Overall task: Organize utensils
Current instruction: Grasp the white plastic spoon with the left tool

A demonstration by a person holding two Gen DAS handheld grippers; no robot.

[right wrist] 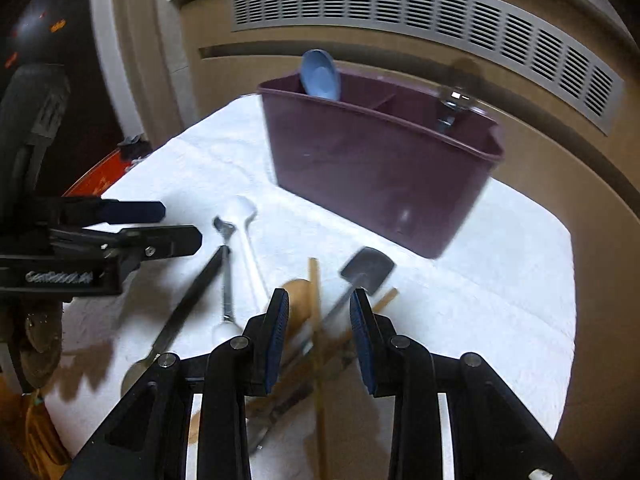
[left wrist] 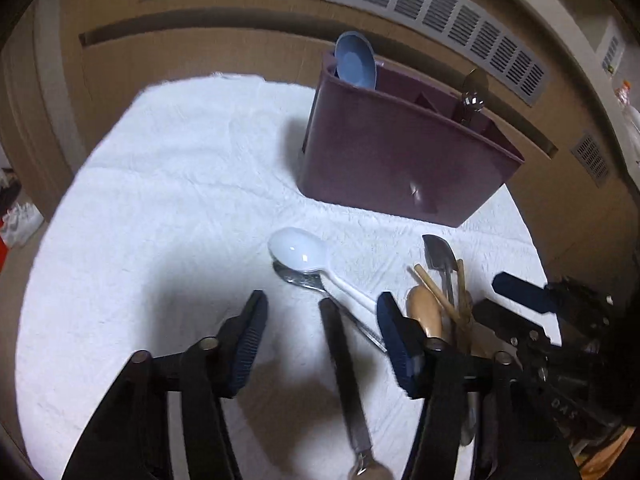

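Both my claws hang wide apart and empty: left gripper (left wrist: 322, 336) over the black-handled utensil (left wrist: 340, 364), right gripper (right wrist: 320, 316) over the wooden chopsticks (right wrist: 318, 344) and grey spatula (right wrist: 368, 266). At twelve o'clock stands the maroon caddy (right wrist: 376, 176) with a blue spoon (right wrist: 320, 74). Only my left view shows the white spoon (left wrist: 298, 250) bowl-up.
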